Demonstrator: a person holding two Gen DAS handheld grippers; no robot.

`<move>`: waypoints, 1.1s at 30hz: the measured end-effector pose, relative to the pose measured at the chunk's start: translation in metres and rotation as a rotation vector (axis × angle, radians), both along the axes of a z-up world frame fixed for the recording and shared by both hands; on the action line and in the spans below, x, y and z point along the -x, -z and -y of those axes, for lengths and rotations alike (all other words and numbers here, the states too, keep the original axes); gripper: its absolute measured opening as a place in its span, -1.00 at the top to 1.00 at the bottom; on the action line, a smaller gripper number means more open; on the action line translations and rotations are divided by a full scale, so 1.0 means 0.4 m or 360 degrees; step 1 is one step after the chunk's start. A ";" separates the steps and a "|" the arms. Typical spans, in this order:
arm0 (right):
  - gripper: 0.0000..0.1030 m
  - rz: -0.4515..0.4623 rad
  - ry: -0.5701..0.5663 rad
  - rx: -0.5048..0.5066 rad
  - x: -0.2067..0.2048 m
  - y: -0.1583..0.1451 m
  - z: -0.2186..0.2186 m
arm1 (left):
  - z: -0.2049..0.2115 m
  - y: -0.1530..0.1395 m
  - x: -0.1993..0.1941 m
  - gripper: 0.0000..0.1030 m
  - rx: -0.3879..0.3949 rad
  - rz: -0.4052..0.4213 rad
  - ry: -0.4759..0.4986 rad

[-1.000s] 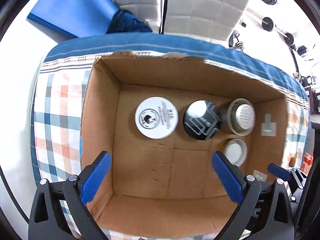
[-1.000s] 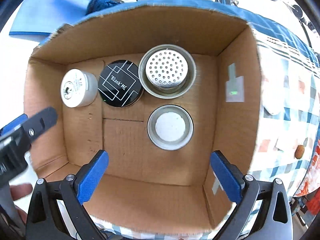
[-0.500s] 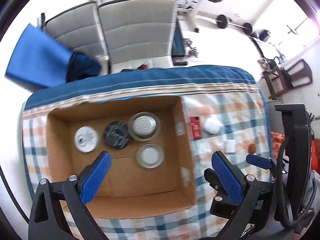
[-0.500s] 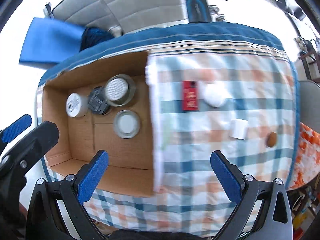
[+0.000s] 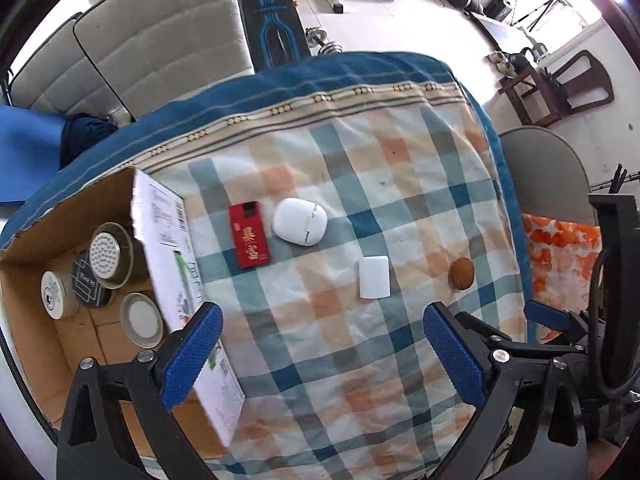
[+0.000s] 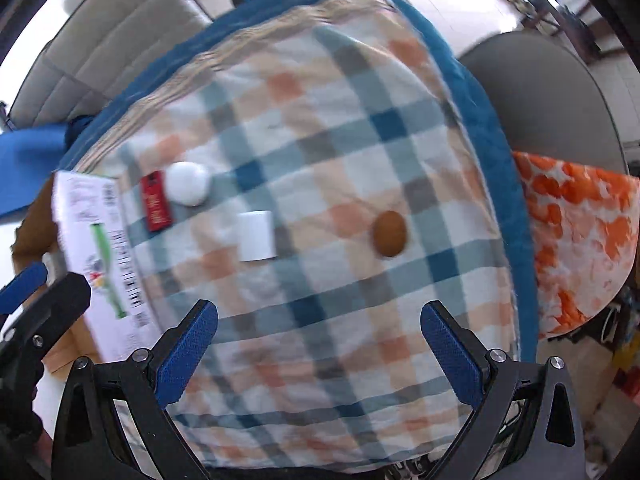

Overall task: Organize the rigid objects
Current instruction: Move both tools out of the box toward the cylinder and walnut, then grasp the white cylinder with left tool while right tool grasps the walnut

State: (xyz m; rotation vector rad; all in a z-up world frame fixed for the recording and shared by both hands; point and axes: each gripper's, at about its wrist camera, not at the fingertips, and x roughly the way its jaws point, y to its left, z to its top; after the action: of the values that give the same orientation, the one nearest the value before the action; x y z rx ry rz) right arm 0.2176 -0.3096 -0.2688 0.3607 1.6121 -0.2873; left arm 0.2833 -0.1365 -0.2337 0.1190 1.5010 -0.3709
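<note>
A cardboard box [image 5: 36, 344] at the left of the checked cloth holds several round tins and jars, among them a perforated metal tin [image 5: 105, 254]. On the cloth lie a red flat case [image 5: 249, 236], a white oval case [image 5: 300, 221], a small white block [image 5: 374, 277] and a brown egg-shaped object [image 5: 462, 274]. They also show in the right wrist view: red case [image 6: 156, 201], oval case [image 6: 187, 183], block [image 6: 256, 235], brown object [image 6: 390, 234]. My left gripper [image 5: 320, 356] and right gripper [image 6: 318, 354] are both open and empty, held above the cloth.
The box's white printed side [image 5: 180, 280] stands up between the box and the cloth. An orange-patterned cloth [image 6: 580, 240] hangs past the table's right edge. Grey chairs [image 5: 160, 40] and gym weights stand behind the table.
Both grippers have lifted out of the box and swung right over the cloth. The box has slid to the left edge of both views. Both stay open.
</note>
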 end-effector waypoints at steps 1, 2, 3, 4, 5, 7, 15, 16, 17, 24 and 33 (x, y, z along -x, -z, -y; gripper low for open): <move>-1.00 -0.0009 0.0020 0.0002 0.006 0.020 0.023 | 0.020 0.027 0.003 -1.00 -0.0022 -0.0022 0.0011; -1.00 -0.0021 0.0040 0.0002 0.010 0.039 0.045 | 0.038 0.055 0.005 -1.00 -0.0040 -0.0043 0.0022; -1.00 -0.0028 0.0059 -0.0006 0.014 0.059 0.067 | 0.055 0.081 0.005 -1.00 -0.0065 -0.0058 0.0027; -1.00 -0.0035 0.0071 -0.0009 0.017 0.075 0.082 | 0.068 0.103 0.006 -0.99 -0.0081 -0.0072 0.0032; -1.00 -0.0045 0.0084 -0.0009 0.019 0.092 0.099 | 0.079 0.121 0.006 -1.00 -0.0090 -0.0079 0.0037; -0.96 -0.0055 0.0100 -0.0023 0.020 0.124 0.124 | 0.099 0.156 0.006 -0.99 -0.0129 -0.0091 0.0047; -0.44 -0.0083 0.0126 -0.0083 -0.005 0.219 0.171 | 0.149 0.278 -0.015 -0.86 -0.0212 -0.0165 0.0050; -0.38 -0.0087 0.0125 -0.0092 -0.009 0.228 0.171 | 0.153 0.286 -0.019 -0.86 -0.0208 -0.0166 0.0053; -0.34 -0.0082 0.0124 -0.0106 -0.012 0.233 0.171 | 0.157 0.296 -0.022 -0.86 -0.0207 -0.0169 0.0055; -0.09 -0.0110 0.0132 -0.0143 -0.027 0.269 0.162 | 0.179 0.359 -0.011 -0.13 -0.0241 -0.0258 0.0109; 0.09 -0.0128 0.0130 -0.0124 -0.042 0.301 0.185 | 0.197 0.370 -0.004 0.17 -0.0256 -0.0218 0.0130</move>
State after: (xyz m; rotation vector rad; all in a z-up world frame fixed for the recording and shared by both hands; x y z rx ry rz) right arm 0.2345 -0.3835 -0.3893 0.4805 1.6933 -0.3053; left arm 0.2850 -0.2152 -0.3816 0.2879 1.6642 -0.3288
